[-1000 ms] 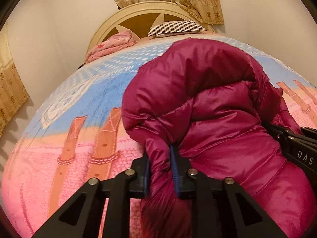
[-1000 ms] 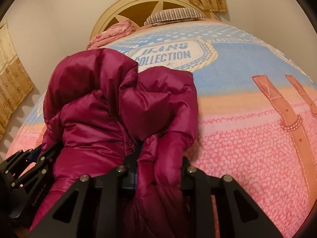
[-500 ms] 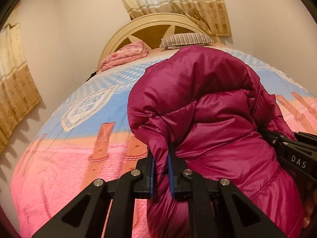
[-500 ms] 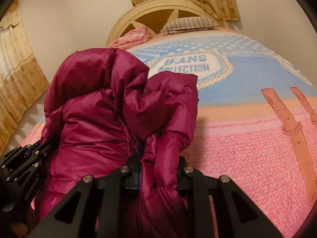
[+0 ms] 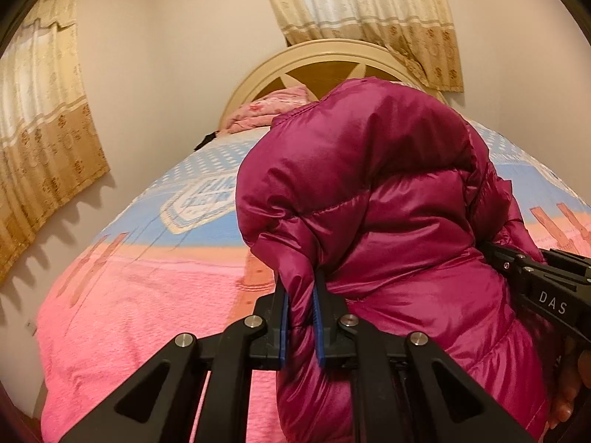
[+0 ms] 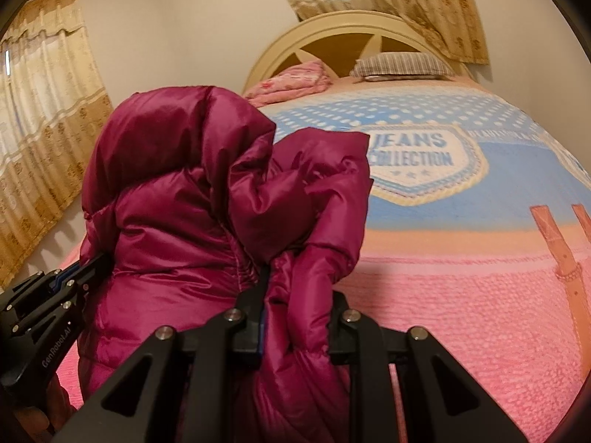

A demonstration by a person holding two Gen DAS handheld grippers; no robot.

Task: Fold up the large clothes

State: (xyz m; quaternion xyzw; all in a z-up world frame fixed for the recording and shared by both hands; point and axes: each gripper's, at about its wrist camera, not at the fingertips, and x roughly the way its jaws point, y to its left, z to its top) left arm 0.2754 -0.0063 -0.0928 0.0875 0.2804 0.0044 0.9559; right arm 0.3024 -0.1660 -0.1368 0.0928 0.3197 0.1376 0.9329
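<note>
We hold the jacket [image 5: 388, 221] bunched above the bed [image 6: 461, 295], left hand-held gripper [image 5: 300, 317] and right hand-held gripper [image 6: 295, 317] each clenched on fabric. No flat fold yet; folding remains.

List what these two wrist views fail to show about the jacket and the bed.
- Jacket bottom: cut off by the lower edge in both views, so whether it touches the bedspread is unclear.
- Striped pillow: hidden behind the jacket in the left wrist view.
- Printed emblem: partly covered by the jacket in the left wrist view.
- Jacket's sleeves and zipper: lost in bunched folds.
</note>
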